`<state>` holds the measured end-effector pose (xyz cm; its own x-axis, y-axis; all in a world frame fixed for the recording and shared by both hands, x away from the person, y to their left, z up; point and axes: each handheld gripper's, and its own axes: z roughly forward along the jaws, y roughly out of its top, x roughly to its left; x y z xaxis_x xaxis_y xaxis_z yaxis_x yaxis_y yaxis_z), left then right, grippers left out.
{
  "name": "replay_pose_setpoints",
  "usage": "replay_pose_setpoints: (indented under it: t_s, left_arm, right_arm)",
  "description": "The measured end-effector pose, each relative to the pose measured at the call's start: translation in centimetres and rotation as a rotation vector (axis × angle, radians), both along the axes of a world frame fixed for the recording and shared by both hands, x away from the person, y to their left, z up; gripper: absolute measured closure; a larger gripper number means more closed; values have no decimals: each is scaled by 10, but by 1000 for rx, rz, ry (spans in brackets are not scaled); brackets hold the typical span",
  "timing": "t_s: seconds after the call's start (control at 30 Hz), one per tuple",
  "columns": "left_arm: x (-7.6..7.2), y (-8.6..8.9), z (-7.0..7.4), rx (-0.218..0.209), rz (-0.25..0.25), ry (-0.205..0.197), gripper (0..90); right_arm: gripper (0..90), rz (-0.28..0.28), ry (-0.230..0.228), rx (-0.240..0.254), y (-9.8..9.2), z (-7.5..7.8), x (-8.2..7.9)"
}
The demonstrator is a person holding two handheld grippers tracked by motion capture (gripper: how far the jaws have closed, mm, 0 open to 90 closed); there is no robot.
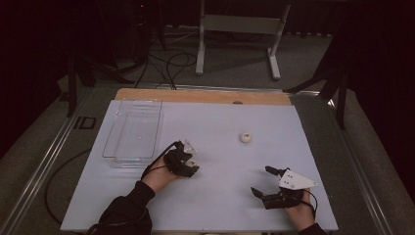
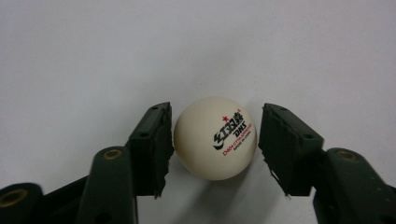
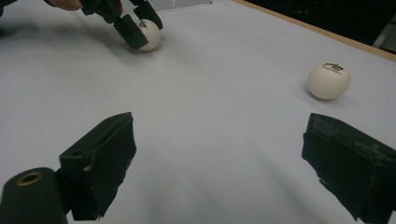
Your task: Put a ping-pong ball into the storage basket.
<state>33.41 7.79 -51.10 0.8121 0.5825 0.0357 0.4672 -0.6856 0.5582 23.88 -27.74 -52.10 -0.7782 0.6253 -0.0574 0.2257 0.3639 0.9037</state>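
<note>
One ping-pong ball sits mid-frame in my left gripper, touching one pad; my right gripper gapes wide.

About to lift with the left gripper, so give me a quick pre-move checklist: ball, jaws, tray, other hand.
1. Ball centred between the left gripper jaws: ok.
2. Both pads pressing on the ball: not ok; one touches, a gap shows at the other.
3. Clear tray free to receive: ok.
4. Right gripper open, holding nothing, away from the ball: ok.
5. Second ball apart from both grippers: ok.
</note>
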Motion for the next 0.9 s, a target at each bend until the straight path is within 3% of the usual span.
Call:
replay_pose_setpoints:
  t_s: [0.37, 0.9]
  left_arm:
    - [2, -1, 4, -6, -20, 19, 521]
    - [-4, 5, 38, -19, -85, 12, 523]
  right_arm:
    - [95, 2, -2, -5, 0, 0, 0]
    - [95, -2, -6, -7, 0, 0, 0]
